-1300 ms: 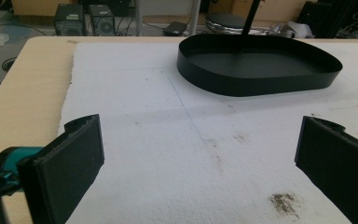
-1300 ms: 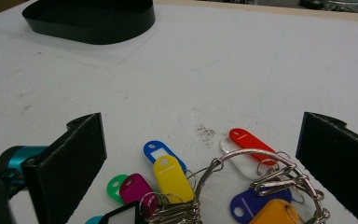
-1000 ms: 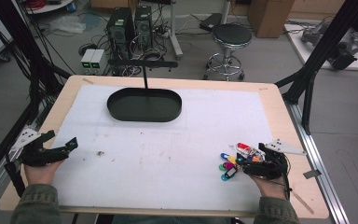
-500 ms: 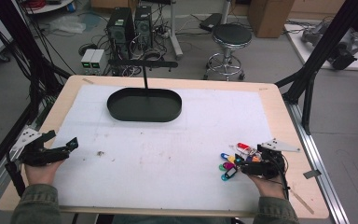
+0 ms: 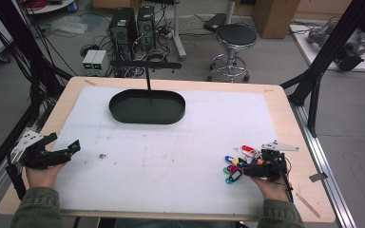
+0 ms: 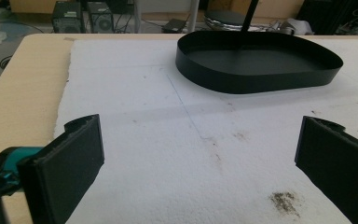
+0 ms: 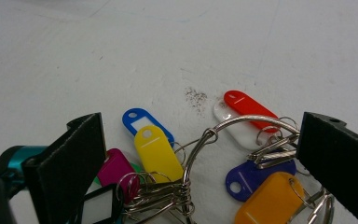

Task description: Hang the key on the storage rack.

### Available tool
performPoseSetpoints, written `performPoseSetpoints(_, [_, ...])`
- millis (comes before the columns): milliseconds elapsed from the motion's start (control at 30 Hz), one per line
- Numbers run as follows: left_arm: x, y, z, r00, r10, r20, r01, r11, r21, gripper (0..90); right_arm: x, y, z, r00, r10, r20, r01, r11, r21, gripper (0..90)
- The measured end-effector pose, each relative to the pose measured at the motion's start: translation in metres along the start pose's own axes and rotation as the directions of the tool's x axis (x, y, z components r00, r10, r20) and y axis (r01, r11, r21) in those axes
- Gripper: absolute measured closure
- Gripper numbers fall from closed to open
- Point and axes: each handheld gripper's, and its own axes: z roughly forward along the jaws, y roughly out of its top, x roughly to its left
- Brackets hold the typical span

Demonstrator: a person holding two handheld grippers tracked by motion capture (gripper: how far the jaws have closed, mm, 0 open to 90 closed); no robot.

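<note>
At about four o'clock on the pale wooden tabletop [image 5: 285, 102], the person's right hand [image 5: 272, 186] is holding the right tongs [image 5: 241, 172] low over a bunch of coloured plastic key tags on a wire ring [image 5: 236, 164]. In the right gripper view the right tongs [image 7: 200, 154] are standing wide open, one black jaw on either side of the bunch, with the silver wire ring [image 7: 242, 122] arching between them. The right-hand jaw is sitting just beside the metal loops near a dark blue tag [image 7: 254, 177] and an orange tag [image 7: 270, 200]; whether it is touching them I cannot tell. A yellow tag [image 7: 154, 151], a blue-rimmed tag [image 7: 142, 122], a pink tag [image 7: 114, 169] and a red tag [image 7: 247, 105] are lying fanned out on the white foam mat [image 7: 168, 56].

At about eight o'clock, well apart from the tags, the person's left hand [image 5: 40, 173] is gripping the left tongs [image 5: 71, 151] near the mat's edge. In the left gripper view the left tongs [image 6: 200, 154] are also gaping open, with nothing between the jaws but stained white mat [image 6: 191, 154].

Farther off, toward twelve o'clock, a black oval metal tray [image 5: 147, 108] is resting on the mat, with a thin black post [image 5: 148, 80] rising behind it. Beyond the tabletop, a round black stool [image 5: 235, 37] and two dark computer towers [image 5: 133, 23] are standing on the floor.
</note>
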Motion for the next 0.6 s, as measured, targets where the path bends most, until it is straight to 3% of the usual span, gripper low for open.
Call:
performPoseSetpoints(200, [0.000, 0.000, 0.000, 1.0000, 0.002, 0.000, -0.002, 1.0000, 0.005, 1.7, 0.000, -0.001, 0.004, 0.9996, 0.000, 0.028, -0.001, 0.9992, 0.041, 5.0])
performPoseSetpoints(267, [0.000, 0.000, 0.000, 1.0000, 0.001, 0.002, -0.001, 1.0000, 0.007, 1.7, 0.000, -0.001, 0.007, 0.9992, 0.023, 0.032, -0.025, 0.9974, 0.068, 7.0])
performPoseSetpoints(300, [0.000, 0.000, 0.000, 1.0000, 0.001, 0.003, -0.001, 1.0000, 0.007, 1.7, -0.002, -0.001, 0.008, 0.9990, 0.038, 0.022, -0.039, 0.9958, 0.082, 18.0])
performPoseSetpoints(433, [0.000, 0.000, 0.000, 1.0000, 0.000, 0.004, 0.000, 0.9999, 0.010, 1.7, -0.003, 0.000, 0.008, 0.9986, 0.053, 0.000, -0.053, 0.9939, 0.097, 27.4])
performPoseSetpoints(500, [0.000, 0.000, 0.001, 1.0000, 0.000, 0.005, 0.000, 0.9999, 0.013, 1.7, -0.003, 0.001, 0.010, 0.9972, 0.075, 0.001, -0.075, 0.9894, 0.125, 32.5])
performPoseSetpoints(533, [0.000, 0.000, 0.001, 1.0000, 0.000, 0.004, 0.000, 0.9999, 0.014, 1.7, -0.003, 0.003, 0.011, 0.9935, 0.113, 0.011, -0.114, 0.9825, 0.148, 36.7])
performPoseSetpoints(567, [0.000, 0.000, 0.001, 1.0000, 0.002, 0.004, -0.003, 0.9998, 0.018, 1.7, -0.003, 0.003, 0.011, 0.9935, 0.113, 0.011, -0.114, 0.9825, 0.148, 36.7])
performPoseSetpoints(600, [-0.001, 0.000, 0.001, 1.0000, 0.003, 0.004, -0.003, 0.9998, 0.019, 1.7, -0.005, 0.004, 0.013, 0.9880, 0.154, 0.004, -0.153, 0.9734, 0.171, 40.6])
